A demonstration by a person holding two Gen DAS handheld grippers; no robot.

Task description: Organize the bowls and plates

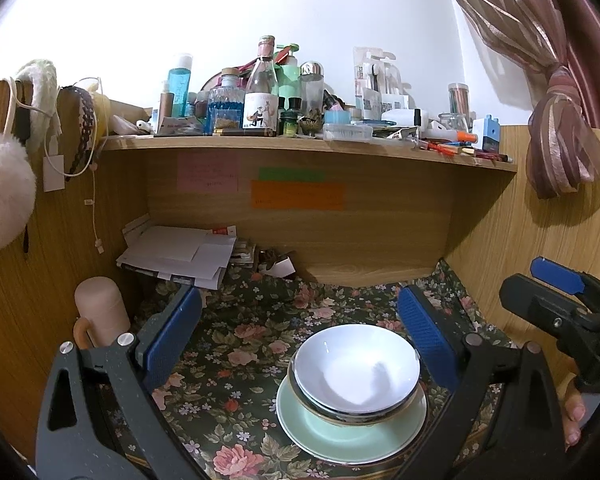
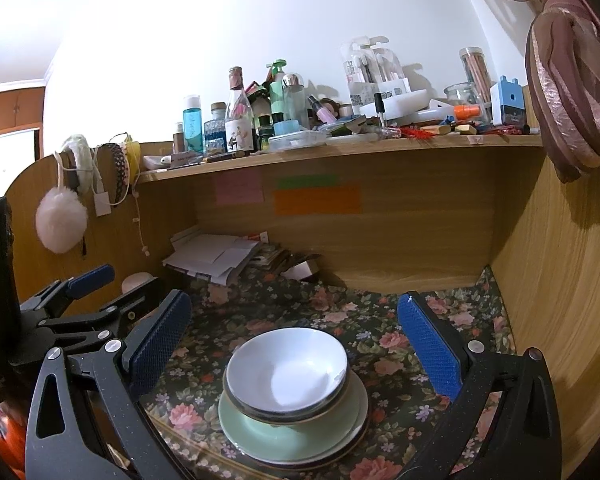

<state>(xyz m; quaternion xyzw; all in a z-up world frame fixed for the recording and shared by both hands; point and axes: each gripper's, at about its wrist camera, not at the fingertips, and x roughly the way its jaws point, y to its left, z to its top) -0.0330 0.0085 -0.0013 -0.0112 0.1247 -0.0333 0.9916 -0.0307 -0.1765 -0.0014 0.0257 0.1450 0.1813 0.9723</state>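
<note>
A white bowl (image 1: 356, 368) is sitting nested in a darker bowl (image 1: 340, 414) on a green plate (image 1: 320, 436), all resting on the flowered table (image 1: 228, 344); the left claw (image 1: 300, 336) is hanging open above the stack, gripping nothing. The right claw (image 2: 296, 336) is likewise hanging open, empty, over the same stack; a cluttered shelf (image 1: 300, 146) is running along behind.

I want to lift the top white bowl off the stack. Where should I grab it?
Pinch the rim of the white bowl, one finger inside and one outside, coming from above on its near-right edge. It sits nested in a second bowl on the green plate, so its sides are probably too covered to clamp.
</note>
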